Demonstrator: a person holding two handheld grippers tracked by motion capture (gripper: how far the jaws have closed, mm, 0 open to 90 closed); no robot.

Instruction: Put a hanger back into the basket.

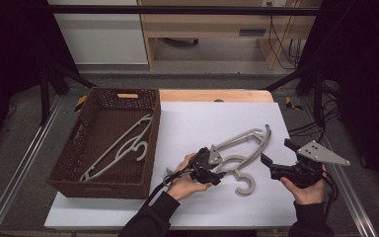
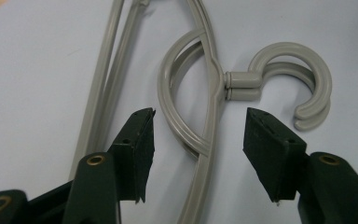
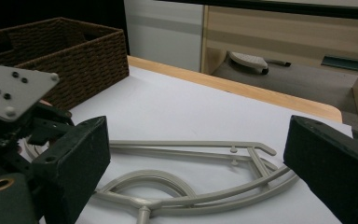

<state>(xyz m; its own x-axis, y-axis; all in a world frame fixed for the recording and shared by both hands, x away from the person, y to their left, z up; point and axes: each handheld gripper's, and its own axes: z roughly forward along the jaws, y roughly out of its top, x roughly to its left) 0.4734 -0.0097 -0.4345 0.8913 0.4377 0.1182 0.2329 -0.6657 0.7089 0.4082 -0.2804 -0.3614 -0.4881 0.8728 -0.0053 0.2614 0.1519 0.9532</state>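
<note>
Both grippers are released: the left gripper (image 2: 198, 135) straddles the stacked hangers (image 2: 205, 93) near the worktop's (image 1: 202, 123) front edge, the right gripper (image 1: 274, 153) just beside them.

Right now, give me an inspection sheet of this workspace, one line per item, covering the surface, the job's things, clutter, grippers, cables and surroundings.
Surface: white sheet over a wooden table.
Job's things: grey hangers stacked flat on the sheet, two hooks aligned in the left gripper view; another hanger lying in the wicker basket.
Clutter: nothing seen.
Grippers: left gripper open, jaws either side of the hanger neck, not touching; right gripper open, held off to the right of the hangers.
Cables: one trailing from the left gripper; more on the floor at right.
Surroundings: wooden desk behind, dark curtains at the sides.
</note>
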